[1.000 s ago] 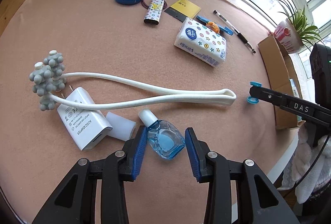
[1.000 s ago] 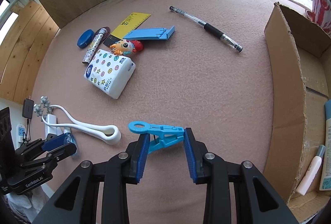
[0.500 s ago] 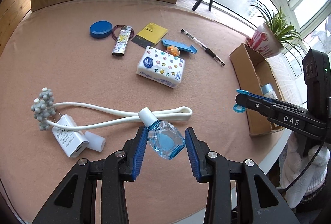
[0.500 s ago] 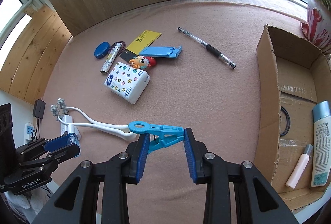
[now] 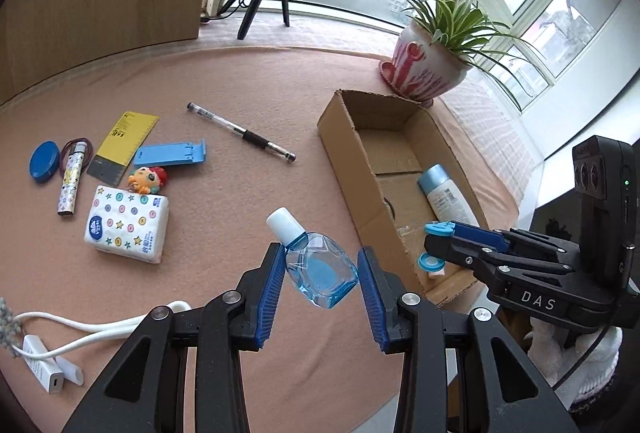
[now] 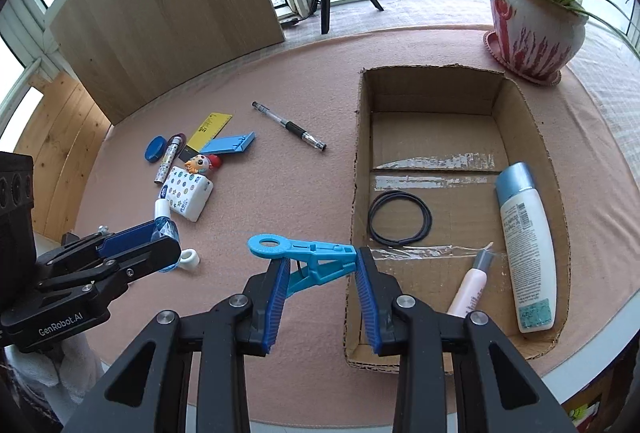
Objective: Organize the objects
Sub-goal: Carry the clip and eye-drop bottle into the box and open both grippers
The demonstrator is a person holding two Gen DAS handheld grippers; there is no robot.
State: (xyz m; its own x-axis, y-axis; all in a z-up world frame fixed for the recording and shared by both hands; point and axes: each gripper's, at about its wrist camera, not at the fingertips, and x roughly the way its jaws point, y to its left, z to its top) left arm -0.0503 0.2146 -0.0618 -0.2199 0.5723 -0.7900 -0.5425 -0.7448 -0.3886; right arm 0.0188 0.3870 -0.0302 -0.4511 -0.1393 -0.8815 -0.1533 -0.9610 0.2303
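Observation:
My left gripper (image 5: 322, 273) is shut on a small clear-blue bottle with a white cap (image 5: 316, 265) and holds it in the air above the pink cloth, left of the open cardboard box (image 5: 340, 153). My right gripper (image 6: 320, 273) is shut on a blue plastic clip (image 6: 308, 253) and holds it just left of the box's left wall (image 6: 354, 193). The right gripper also shows in the left wrist view (image 5: 436, 245), over the box's near end. The left gripper shows in the right wrist view (image 6: 160, 233).
In the box lie a white lotion bottle (image 6: 524, 241), a pink tube (image 6: 472, 281) and a black hair band (image 6: 400, 217). On the cloth lie a pen (image 5: 240, 133), tissue pack (image 5: 128, 225), blue stand (image 5: 172, 155), toy figure (image 5: 148, 179), lighter (image 5: 72, 185), white massager (image 5: 100, 329) and charger (image 5: 40, 365). A potted plant (image 5: 424, 69) stands behind the box.
Both grippers have risen and swung right toward the box. The blue bottle has left the cloth in my left gripper. The clip stays held in my right gripper.

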